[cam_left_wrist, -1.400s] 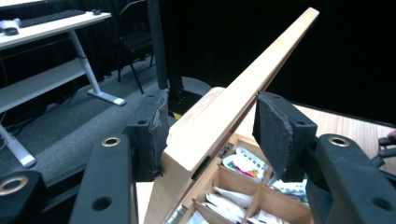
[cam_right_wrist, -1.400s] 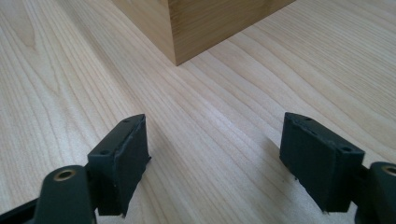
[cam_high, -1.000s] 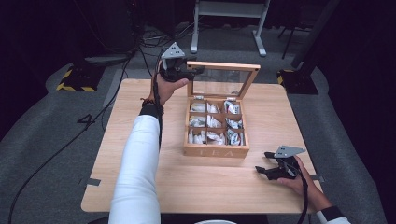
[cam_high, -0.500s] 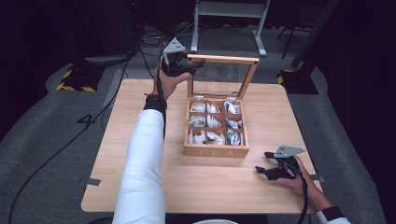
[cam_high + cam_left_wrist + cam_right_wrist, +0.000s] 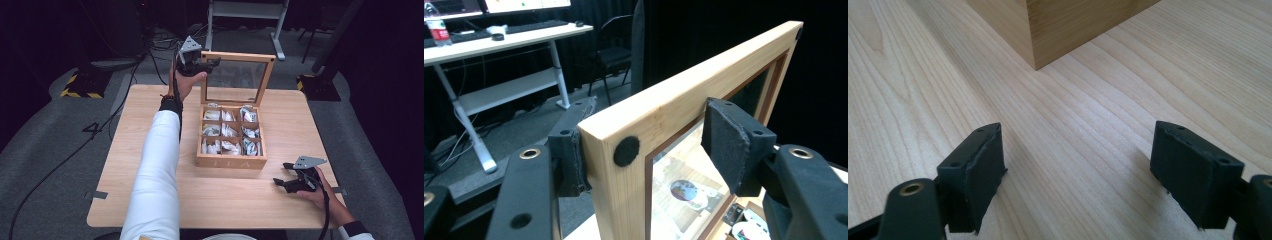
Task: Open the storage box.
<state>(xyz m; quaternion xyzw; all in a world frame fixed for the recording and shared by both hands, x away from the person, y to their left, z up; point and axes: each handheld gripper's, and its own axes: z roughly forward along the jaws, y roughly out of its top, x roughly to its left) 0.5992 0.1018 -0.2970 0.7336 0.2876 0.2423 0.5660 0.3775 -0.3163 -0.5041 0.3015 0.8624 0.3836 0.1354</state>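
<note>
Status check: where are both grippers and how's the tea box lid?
Left gripper astride lid corner, jaws just opening, one pad off. Right gripper open, resting on table. Tea box lid upright. Nothing in the way.

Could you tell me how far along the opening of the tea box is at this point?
Done: the glass-paned lid stands upright and the tea box shows its packets. In hand: the left gripper straddles the lid's top corner; its jaws have just been opening, one pad against the wood and the other apart. The right gripper rests open on the table near the box. Left, probably: drawing the left gripper away.
</note>
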